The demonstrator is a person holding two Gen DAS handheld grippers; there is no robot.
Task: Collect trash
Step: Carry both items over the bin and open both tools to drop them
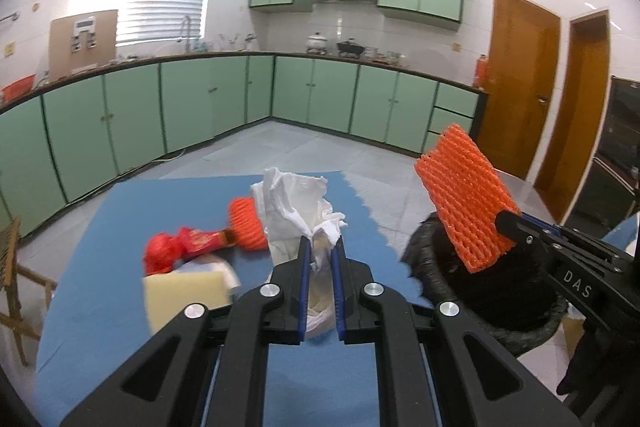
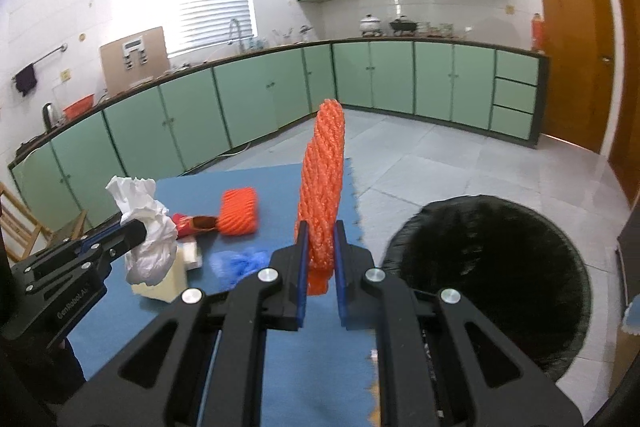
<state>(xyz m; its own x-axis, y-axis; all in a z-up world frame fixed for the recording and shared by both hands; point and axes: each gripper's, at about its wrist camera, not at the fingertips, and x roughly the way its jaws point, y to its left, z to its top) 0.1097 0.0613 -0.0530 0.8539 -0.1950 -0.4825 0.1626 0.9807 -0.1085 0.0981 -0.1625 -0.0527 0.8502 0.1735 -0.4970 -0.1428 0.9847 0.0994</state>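
Observation:
My left gripper (image 1: 321, 247) is shut on a crumpled white tissue wad (image 1: 296, 211) and holds it above the blue mat (image 1: 100, 227); it also shows in the right wrist view (image 2: 138, 225). My right gripper (image 2: 320, 229) is shut on an orange foam net sleeve (image 2: 324, 179), held upright to the left of the black-lined bin (image 2: 492, 267). In the left wrist view the sleeve (image 1: 464, 203) hangs over the bin (image 1: 480, 291). A second orange foam net (image 2: 239, 211), a red wrapper (image 1: 180, 247), a blue glove (image 2: 240, 263) and a pale foam block (image 1: 180, 295) lie on the mat.
The mat's jagged right edge (image 2: 356, 195) borders tiled floor (image 2: 460, 155). Green cabinets (image 2: 240, 99) line the far walls. A wooden chair (image 1: 12, 267) stands at left. Wooden doors (image 2: 572, 47) are at right.

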